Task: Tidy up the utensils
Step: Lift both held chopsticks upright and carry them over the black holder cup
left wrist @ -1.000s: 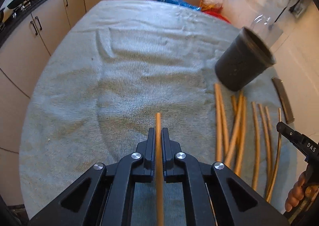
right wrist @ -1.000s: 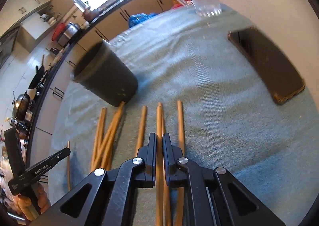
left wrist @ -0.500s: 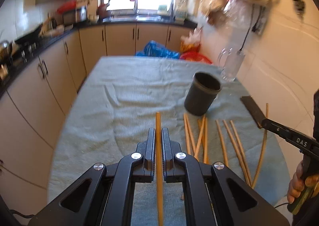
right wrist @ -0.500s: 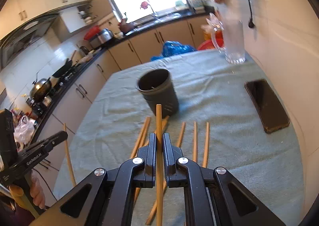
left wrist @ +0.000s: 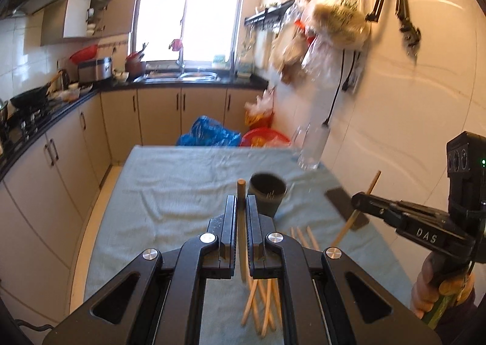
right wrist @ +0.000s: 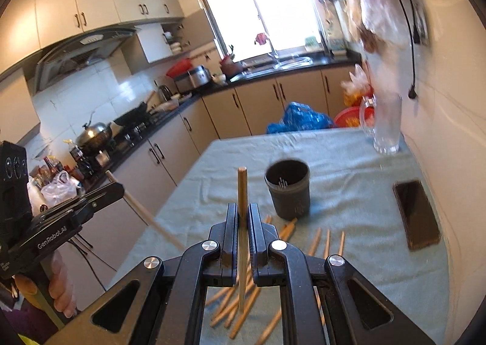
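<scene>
Claws of both grippers are clamped tight, each on one wooden chopstick: the left claw (left wrist: pixel 242 211) pinches a light wooden chopstick (left wrist: pixel 241 193), the right claw (right wrist: pixel 243 217) a second wooden stick (right wrist: pixel 242 190), both raised above the teal cloth-covered surface (right wrist: pixel 349 168). Loose wooden chopsticks (right wrist: pixel 326 238) lie scattered just beyond the claws. Farther on stands a dark round plastic cup (right wrist: pixel 288 190), upright, with a black phone (right wrist: pixel 416 214) to its right and a clear glass jug (right wrist: pixel 384 126) at the far right edge.

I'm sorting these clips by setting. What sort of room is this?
A home kitchen, most likely: a sink under the window, a wok on the stove, and a range hood above it.
</scene>
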The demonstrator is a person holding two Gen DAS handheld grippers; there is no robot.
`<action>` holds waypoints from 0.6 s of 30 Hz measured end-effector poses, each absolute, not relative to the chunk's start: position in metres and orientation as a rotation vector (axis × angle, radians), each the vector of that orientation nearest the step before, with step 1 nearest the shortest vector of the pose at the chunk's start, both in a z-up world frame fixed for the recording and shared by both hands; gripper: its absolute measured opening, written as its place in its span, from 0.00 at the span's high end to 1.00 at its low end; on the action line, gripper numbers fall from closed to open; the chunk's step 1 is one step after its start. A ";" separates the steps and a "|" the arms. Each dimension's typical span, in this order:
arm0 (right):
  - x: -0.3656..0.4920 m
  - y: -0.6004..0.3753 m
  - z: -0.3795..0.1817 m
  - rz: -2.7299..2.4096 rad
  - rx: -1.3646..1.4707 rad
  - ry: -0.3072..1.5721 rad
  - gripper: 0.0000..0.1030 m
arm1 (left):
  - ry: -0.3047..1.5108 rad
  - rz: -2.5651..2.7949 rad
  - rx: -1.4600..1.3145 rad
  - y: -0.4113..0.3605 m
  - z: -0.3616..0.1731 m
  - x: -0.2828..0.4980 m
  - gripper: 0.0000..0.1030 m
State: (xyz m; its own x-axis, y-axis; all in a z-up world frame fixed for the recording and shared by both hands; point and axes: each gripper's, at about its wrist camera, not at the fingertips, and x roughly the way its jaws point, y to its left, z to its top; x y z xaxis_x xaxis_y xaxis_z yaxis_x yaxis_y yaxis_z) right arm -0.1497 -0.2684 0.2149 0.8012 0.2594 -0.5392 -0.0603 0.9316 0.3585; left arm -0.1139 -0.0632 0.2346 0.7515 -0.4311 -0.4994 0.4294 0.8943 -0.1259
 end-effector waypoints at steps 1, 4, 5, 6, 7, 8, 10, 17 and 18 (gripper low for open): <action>-0.146 -0.270 0.223 0.179 0.339 0.605 0.93 | 0.538 -0.475 -0.004 -0.066 0.239 -0.111 0.95; -0.134 -0.276 0.245 0.177 0.334 0.554 0.93 | 0.500 -0.482 0.004 -0.080 0.257 -0.095 0.95; -0.127 -0.279 0.254 0.165 0.323 0.531 0.93 | 0.487 -0.485 0.008 -0.085 0.263 -0.089 0.95; -0.121 -0.282 0.261 0.155 0.319 0.516 0.93 | 0.472 -0.485 0.014 -0.093 0.270 -0.082 0.95; -0.114 -0.285 0.267 0.152 0.323 0.507 0.93 | 0.465 -0.484 0.017 -0.098 0.275 -0.076 0.95; -0.105 -0.290 0.274 0.149 0.334 0.496 0.93 | 0.460 -0.489 0.013 -0.105 0.282 -0.067 0.95; -0.089 -0.297 0.284 0.124 0.337 0.475 0.93 | 0.455 -0.501 0.007 -0.114 0.292 -0.054 0.95; -0.044 -0.317 0.294 0.019 0.335 0.430 0.93 | 0.456 -0.515 -0.011 -0.156 0.312 -0.003 0.95; -0.038 -0.319 0.292 0.004 0.333 0.430 0.93 | 0.468 -0.515 -0.015 -0.162 0.310 0.006 0.95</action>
State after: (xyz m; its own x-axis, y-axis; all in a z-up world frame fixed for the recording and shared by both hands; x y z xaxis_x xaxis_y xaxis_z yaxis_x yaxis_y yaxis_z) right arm -0.0379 -0.3191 0.2920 0.9098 0.0736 -0.4086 0.0660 0.9460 0.3173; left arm 0.0057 -0.1615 0.3098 0.7677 -0.4774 -0.4274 0.4706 0.8728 -0.1297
